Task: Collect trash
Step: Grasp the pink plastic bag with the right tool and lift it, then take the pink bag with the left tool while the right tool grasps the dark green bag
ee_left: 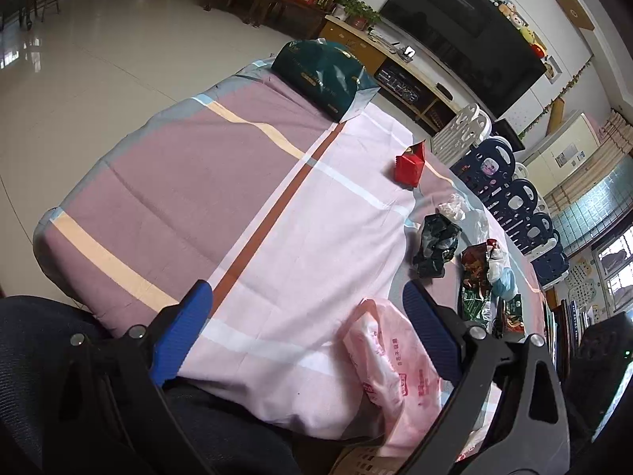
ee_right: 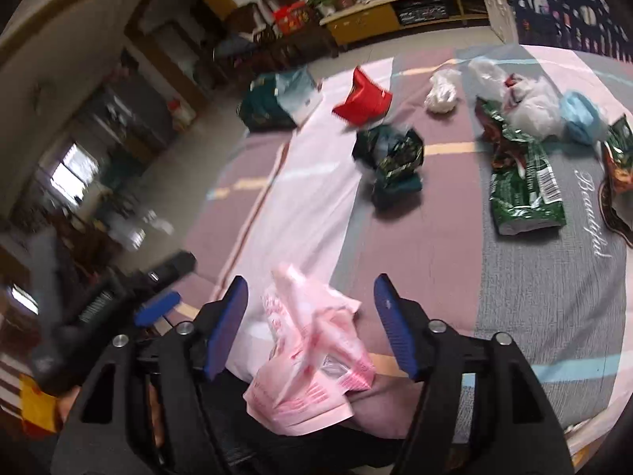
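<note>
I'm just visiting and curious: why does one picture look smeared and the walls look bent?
Right wrist view: the room at left is streaked with motion blur, while the crumpled pink plastic bag stays fairly sharp. Left wrist view: crisp throughout, with window glare on the glossy pale floor tiles. Both views: fisheye lenses bow the edges and darken the corners.

A plastic bag [ee_right: 312, 340] hangs over the worktop's [ee_right: 395, 213] near edge. Beyond it lies a crumpled wrapper [ee_right: 391, 158], with a snack packet [ee_right: 362, 99] farther back. To their right sit a foil pouch [ee_right: 522, 186], loose plastic wrap [ee_right: 530, 107] and a wadded tissue [ee_right: 441, 93]. A gift bag [ee_right: 277, 99] lies at the far left corner.
</note>
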A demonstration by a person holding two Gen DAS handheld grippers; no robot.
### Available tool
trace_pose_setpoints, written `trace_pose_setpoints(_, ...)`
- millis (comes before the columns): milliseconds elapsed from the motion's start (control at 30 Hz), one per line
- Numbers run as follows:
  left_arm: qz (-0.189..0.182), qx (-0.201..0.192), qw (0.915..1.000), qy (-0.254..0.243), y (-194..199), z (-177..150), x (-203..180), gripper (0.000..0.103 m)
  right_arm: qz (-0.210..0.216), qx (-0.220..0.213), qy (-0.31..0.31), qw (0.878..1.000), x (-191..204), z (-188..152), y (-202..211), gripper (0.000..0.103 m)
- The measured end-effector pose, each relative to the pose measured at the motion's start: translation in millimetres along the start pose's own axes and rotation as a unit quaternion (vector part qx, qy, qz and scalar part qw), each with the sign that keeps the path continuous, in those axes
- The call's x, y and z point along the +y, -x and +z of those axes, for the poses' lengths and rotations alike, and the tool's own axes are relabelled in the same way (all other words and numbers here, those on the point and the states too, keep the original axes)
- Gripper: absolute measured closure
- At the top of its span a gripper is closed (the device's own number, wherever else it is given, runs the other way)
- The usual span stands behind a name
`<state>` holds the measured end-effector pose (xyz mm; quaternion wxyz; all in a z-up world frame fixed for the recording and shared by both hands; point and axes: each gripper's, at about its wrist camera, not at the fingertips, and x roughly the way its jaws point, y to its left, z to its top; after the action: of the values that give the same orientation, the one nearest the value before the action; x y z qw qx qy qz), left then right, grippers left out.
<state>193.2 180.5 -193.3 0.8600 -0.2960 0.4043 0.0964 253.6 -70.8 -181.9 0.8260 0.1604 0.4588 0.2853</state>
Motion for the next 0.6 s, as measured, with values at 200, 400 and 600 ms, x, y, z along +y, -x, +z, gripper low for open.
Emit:
trace_pose_setpoints(200, 0.003, 0.01, 0.9997, -0.024, -3.1, -2.4, -7.0, 0.007, -0.054, -0.003, -0.048, 0.997, -22.9, -10.1, 4.3, 0.036)
trace_pose_setpoints(400, -0.039, 0.131, 0.9773, -0.162, -33.3, -25.7, -56.4, 0.007, -0.101, -0.024, -0.092, 0.99, -49.6, -24.7, 18.5, 0.036)
trace_pose_setpoints(600, -0.002, 0.14, 0.9621, -0.234, -49.3, -54.3, -87.4, 0.007, -0.138, -0.071, -0.101, 0.983, -56.4, 2.6, 31.1, 0.035)
